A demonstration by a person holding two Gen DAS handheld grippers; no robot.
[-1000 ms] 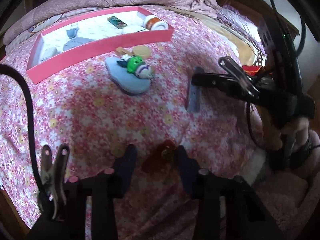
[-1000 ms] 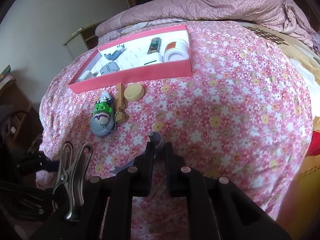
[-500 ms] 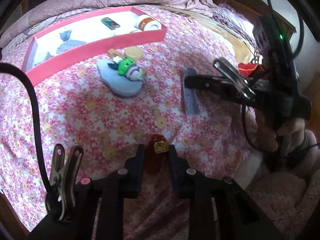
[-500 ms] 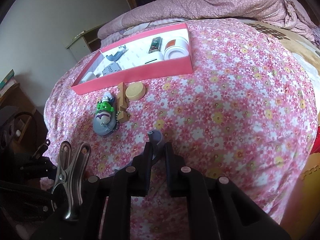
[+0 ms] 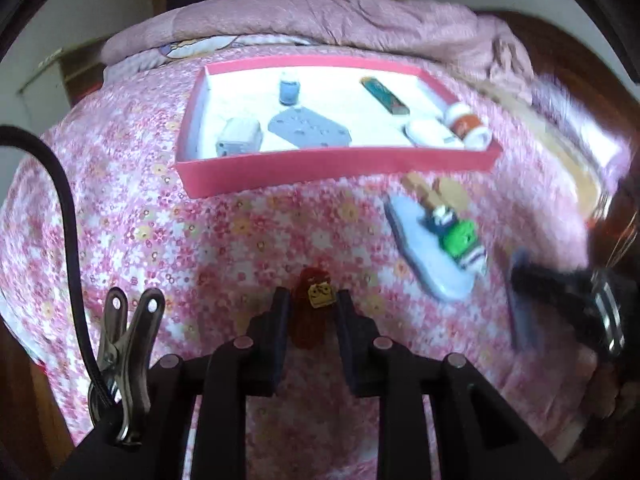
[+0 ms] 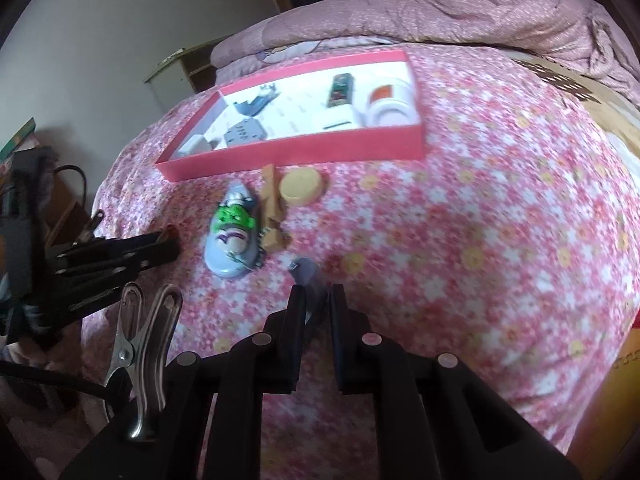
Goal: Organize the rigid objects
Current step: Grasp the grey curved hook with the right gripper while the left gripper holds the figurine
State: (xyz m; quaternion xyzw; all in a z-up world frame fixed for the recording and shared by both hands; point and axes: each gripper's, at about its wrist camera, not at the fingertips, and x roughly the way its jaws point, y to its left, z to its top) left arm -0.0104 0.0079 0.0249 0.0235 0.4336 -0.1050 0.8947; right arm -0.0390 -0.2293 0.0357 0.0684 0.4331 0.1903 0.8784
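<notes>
Red toy piece sits between the left gripper jaws.
Right gripper jaws pinch a grey flat piece (both narrow).

**No readable text**

Nothing can be read in either view. The yellow tag on the red toy shows dark marks, too blurred to make out. The green box at 12 o'clock in the tray and the jar label carry print, illegible.
</notes>
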